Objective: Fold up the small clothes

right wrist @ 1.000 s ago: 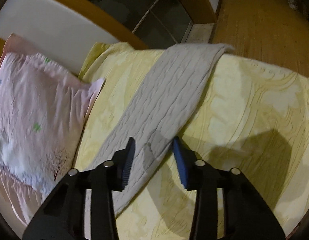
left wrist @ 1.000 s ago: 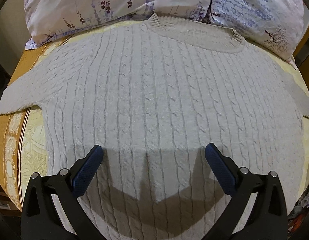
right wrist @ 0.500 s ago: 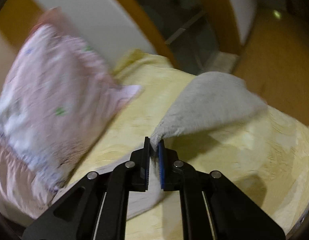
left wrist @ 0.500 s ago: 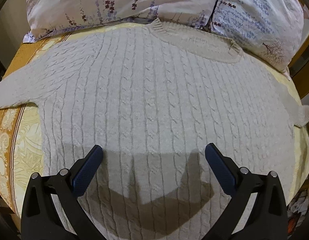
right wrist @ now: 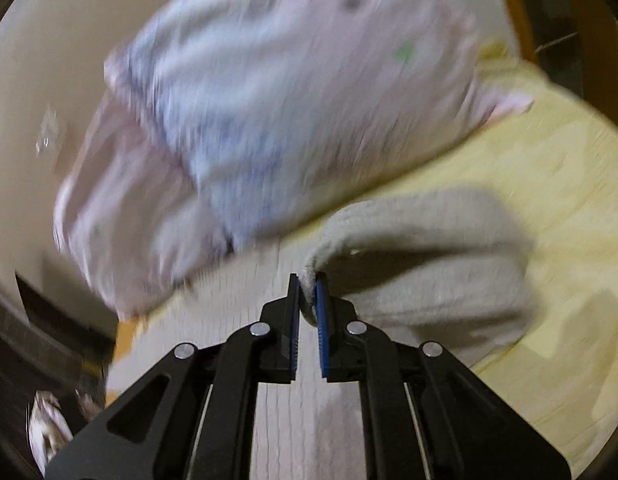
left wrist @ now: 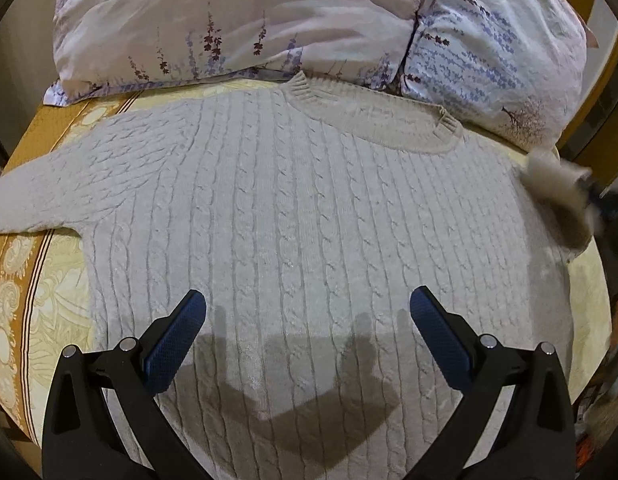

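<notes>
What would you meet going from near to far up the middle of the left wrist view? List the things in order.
Left gripper, open above the cloth → body of the sweater → ribbed collar → flowered pillows at the head of the bed.

The sweater (left wrist: 301,216) lies flat on the bed (left wrist: 33,304); pillows (left wrist: 237,20) lie behind its collar (left wrist: 369,120).
</notes>
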The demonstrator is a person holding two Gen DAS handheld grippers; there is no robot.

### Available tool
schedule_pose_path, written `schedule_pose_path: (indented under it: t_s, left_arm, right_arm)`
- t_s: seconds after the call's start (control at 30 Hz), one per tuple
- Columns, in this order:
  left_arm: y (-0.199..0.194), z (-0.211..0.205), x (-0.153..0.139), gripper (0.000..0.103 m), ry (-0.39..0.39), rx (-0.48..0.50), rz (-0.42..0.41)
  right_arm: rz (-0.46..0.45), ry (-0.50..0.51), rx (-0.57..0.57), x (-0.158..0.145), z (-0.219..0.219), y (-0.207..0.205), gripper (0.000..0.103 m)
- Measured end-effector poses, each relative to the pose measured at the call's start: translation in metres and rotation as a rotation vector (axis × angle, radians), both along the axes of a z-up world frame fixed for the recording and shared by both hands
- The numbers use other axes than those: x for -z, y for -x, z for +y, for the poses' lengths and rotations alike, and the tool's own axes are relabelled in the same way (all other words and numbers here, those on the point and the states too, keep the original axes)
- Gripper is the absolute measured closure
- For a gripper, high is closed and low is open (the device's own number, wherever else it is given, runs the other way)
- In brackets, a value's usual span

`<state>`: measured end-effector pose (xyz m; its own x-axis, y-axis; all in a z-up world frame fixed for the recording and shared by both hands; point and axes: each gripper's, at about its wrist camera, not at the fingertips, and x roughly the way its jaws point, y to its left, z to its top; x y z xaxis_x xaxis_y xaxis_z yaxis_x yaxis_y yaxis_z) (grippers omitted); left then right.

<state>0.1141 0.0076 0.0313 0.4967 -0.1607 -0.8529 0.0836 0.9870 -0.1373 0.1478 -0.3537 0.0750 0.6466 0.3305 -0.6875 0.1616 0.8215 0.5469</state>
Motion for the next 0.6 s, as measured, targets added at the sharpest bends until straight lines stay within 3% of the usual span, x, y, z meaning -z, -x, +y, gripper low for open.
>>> schedule_pose_path:
  t_s: [0.1, 0.2, 0.33, 0.37, 0.47, 0.5, 0.53, 0.6]
  left_arm:
    - [0.000, 0.003, -0.001, 0.001, 0.023, -0.009, -0.001]
    - [0.001, 0.006, -0.005, 0.001, 0.068, -0.002, -0.023]
    - [-0.004, 0.002, -0.009, 0.001, 0.088, 0.018, -0.026]
    - [-0.006, 0.001, -0.011, 0.001, 0.093, 0.023, -0.028]
    - [-0.011, 0.001, -0.016, 0.001, 0.144, 0.040, -0.025]
    - [-0.012, 0.002, -0.016, 0.001, 0.161, 0.041, -0.019]
    - [-0.014, 0.004, -0.017, 0.001, 0.182, 0.038, -0.013]
    - [-0.016, 0.008, -0.019, 0.001, 0.209, 0.033, -0.009]
  right_arm:
    - [0.077, 0.039, -0.042, 0.026, 0.024, 0.002, 0.095]
    - [0.086, 0.024, -0.034, 0.026, 0.026, 0.008, 0.088]
    - [0.057, -0.003, 0.023, 0.015, 0.016, 0.007, 0.059]
    - [0.055, -0.004, 0.039, 0.013, 0.014, 0.004, 0.058]
    - [0.063, 0.001, 0.115, 0.014, 0.003, -0.005, 0.061]
    - [0.077, 0.022, 0.138, 0.016, -0.001, -0.007, 0.067]
    - [0.093, 0.036, 0.144, 0.018, -0.003, -0.009, 0.090]
    - [0.078, 0.051, 0.138, 0.013, 0.002, -0.010, 0.095]
